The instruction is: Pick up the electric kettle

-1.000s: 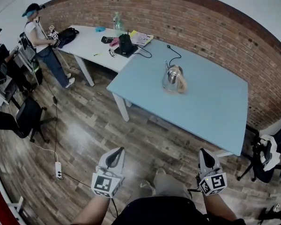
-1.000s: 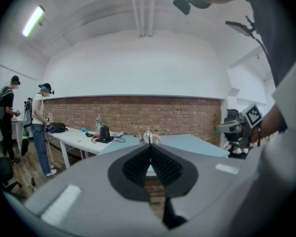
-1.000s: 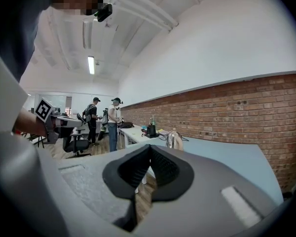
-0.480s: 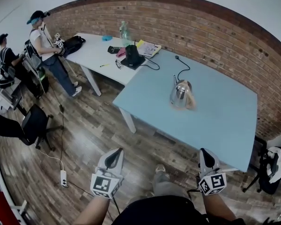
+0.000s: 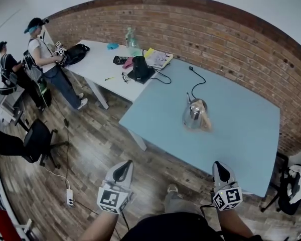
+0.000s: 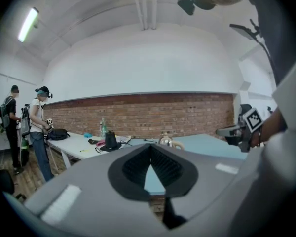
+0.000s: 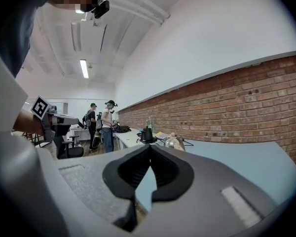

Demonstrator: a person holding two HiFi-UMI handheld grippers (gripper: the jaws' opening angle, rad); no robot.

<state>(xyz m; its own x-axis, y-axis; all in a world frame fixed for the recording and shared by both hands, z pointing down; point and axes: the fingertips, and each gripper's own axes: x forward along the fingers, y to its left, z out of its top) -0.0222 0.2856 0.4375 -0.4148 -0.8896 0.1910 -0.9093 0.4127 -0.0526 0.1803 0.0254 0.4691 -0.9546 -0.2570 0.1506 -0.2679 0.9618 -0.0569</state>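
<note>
A shiny steel electric kettle (image 5: 194, 115) with a tan handle stands upright on the pale blue table (image 5: 241, 134), its black cord trailing toward the brick wall. It shows small beyond the jaws in the left gripper view (image 6: 166, 141) and the right gripper view (image 7: 174, 142). My left gripper (image 5: 124, 165) and right gripper (image 5: 218, 166) are held low over the wooden floor, well short of the table's near edge. Both are shut with nothing between the jaws.
A white table (image 5: 98, 59) adjoins the blue one at the left, carrying a black bag (image 5: 139, 69), a bottle (image 5: 131, 35), papers and small items. Two people (image 5: 45, 54) stand at far left near office chairs (image 5: 32, 139). A power strip (image 5: 70, 197) lies on the floor.
The table and kettle have drawn nearer and shifted lower-right in the head view as I walk toward them. Both grippers keep their place in view and stay shut.
</note>
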